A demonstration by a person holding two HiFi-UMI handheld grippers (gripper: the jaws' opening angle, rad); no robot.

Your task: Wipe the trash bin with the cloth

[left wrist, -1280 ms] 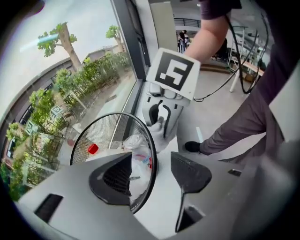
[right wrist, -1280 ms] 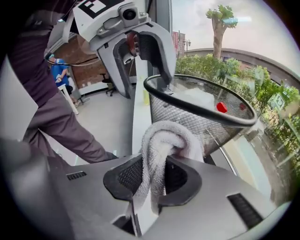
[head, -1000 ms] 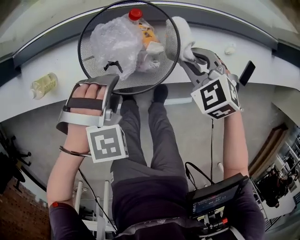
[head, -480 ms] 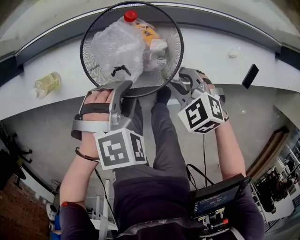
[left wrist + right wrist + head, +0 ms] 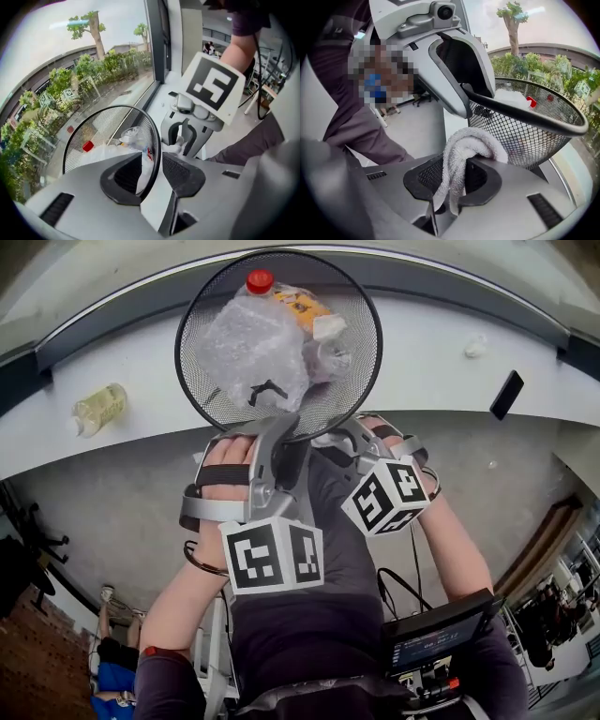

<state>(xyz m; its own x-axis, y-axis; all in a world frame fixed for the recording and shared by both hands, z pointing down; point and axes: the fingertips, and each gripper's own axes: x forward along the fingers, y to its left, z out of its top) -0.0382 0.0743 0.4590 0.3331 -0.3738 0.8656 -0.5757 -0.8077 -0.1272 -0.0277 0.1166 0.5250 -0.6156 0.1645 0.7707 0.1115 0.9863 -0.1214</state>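
Trash bin [image 5: 192, 371]: mesh, rubbish inside, at bench [image 5: 441, 371] edge. Left gripper [image 5: 281, 426]: fingers just closed onto rim. Right gripper [image 5: 339, 435]: fingers clamp cloth [image 5: 461, 150] just beside mesh wall. Wiping seemingly barely begun.

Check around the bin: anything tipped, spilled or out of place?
The mesh trash bin is tipped toward the person with trash still inside; the left gripper has just closed its jaws on the rim. Nothing looks spilled. A bottle of yellowish liquid lies on its side on the ledge.
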